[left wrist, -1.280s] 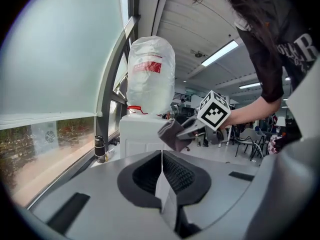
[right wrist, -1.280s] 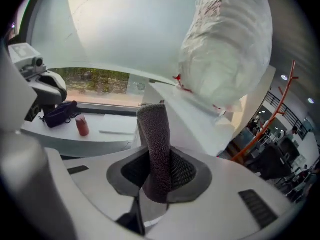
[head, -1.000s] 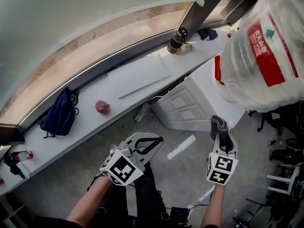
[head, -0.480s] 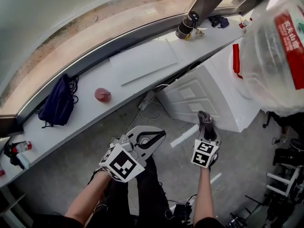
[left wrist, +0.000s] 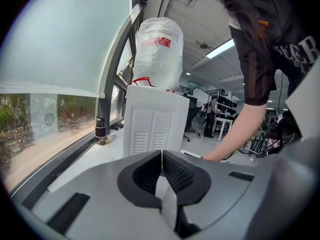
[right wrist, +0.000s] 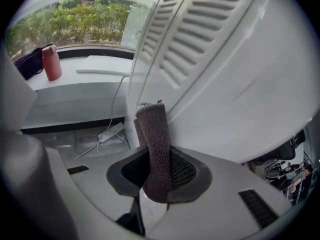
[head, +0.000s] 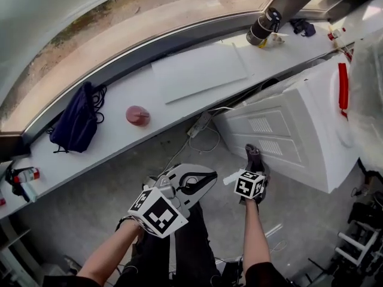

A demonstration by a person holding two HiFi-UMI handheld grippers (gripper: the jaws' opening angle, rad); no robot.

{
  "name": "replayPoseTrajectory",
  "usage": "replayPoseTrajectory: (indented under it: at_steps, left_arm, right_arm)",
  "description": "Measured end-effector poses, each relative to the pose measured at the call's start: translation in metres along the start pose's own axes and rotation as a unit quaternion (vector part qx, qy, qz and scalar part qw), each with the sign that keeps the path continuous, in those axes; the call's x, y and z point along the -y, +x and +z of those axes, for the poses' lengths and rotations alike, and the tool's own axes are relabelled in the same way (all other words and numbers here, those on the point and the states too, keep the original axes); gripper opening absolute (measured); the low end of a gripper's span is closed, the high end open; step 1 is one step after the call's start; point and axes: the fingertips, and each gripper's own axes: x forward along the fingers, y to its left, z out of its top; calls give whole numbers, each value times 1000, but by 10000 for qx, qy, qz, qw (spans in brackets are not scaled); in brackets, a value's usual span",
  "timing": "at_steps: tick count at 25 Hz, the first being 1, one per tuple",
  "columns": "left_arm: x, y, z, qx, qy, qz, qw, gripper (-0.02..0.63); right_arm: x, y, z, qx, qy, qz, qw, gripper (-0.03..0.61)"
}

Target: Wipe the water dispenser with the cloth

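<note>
The white water dispenser (head: 287, 136) stands right of the window ledge, its louvred panel facing me and the clear bottle (head: 368, 100) on top. My right gripper (head: 254, 166) is shut on a folded dark grey-brown cloth (right wrist: 155, 149). The cloth's tip sits close against the dispenser's lower louvred side (right wrist: 235, 74); whether it touches is unclear. My left gripper (head: 200, 181) hangs lower left of the dispenser, shut with nothing between its jaws. In the left gripper view the dispenser (left wrist: 152, 129) and its bottle (left wrist: 159, 49) stand ahead, with the person's arm reaching in from the right.
The white window ledge (head: 119, 142) carries a red cup (head: 137, 115), a dark blue bag (head: 75, 124), a white board (head: 200, 70) and a black flask (head: 263, 26). A power strip (head: 200, 124) with cables lies on the floor beside the dispenser.
My right gripper has carried the cloth left and in towards the dispenser's louvred side. The head view has swung, so the bottle slid towards the right edge. The left gripper has barely moved.
</note>
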Motion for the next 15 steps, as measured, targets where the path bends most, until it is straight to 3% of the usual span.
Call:
replayPoseTrajectory:
  at_steps: [11, 15]
  left_arm:
    - [-31, 18, -43, 12, -2, 178, 9998, 17]
    - [-30, 12, -48, -42, -18, 243, 9997, 18]
  right_arm:
    - [-50, 97, -56, -1337, 710, 259, 9881, 101]
    - [-55, 93, -53, -1369, 756, 474, 9866, 101]
